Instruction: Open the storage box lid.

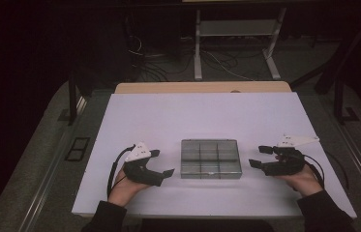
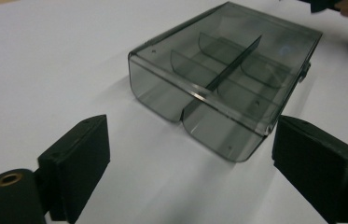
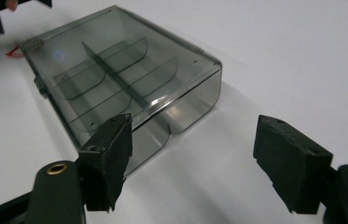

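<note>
Now smoky clear plastic box (image 1: 211, 158), rect., 6 compartments; L tool (image 1: 162, 163) & R tool (image 1: 259, 156) open, empty.

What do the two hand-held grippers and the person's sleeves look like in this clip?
Both the left gripper and the right gripper are black, each with two blocky black jaws and brass-coloured screw holes near the jaw bases. Each carries a pale three-cornered plate on top and trails a black cable. The person's sleeves are dark.
</note>
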Tool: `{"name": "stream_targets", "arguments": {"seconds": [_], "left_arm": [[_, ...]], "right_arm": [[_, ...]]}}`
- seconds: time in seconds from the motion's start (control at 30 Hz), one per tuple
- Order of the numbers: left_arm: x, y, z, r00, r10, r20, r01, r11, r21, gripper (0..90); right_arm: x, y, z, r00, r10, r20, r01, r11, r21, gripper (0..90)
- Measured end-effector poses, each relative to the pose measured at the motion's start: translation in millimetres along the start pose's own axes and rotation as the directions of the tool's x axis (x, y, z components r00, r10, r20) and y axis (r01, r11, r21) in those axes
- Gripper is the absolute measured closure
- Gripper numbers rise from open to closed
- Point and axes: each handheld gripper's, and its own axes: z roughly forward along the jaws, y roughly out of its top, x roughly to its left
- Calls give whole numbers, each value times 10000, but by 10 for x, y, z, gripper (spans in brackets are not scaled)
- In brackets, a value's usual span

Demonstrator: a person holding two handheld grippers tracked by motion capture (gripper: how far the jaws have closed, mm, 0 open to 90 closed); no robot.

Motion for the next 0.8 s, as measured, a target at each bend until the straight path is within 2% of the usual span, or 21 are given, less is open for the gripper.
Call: {"name": "stream_targets", "arguments": {"seconds": [0.17,0.3,0.4,0.53,0.8], "left_arm": [[22,47,24,9999,-22,113,23,10000,-91,150],[2,-4,46,9994,-198,289,209,9991,-376,209],[-34,-23,53,9989,27,464,-19,9998,-174,257],[-50,-46,42,9980,48,625,-31,9996,-275,351],[-57,-98,38,9958,-10,916,5,10000,59,537]], "right_arm": [[41,-77,9,9998,-41,-194,44,9998,187,281],[67,-162,-2,9996,97,-274,-91,9997,229,282],[87,-216,-11,9993,140,-361,-129,9995,291,309],[120,-258,-12,9987,172,-484,-158,9995,286,362],[152,-258,19,9967,72,-812,-36,9990,443,521]]}}
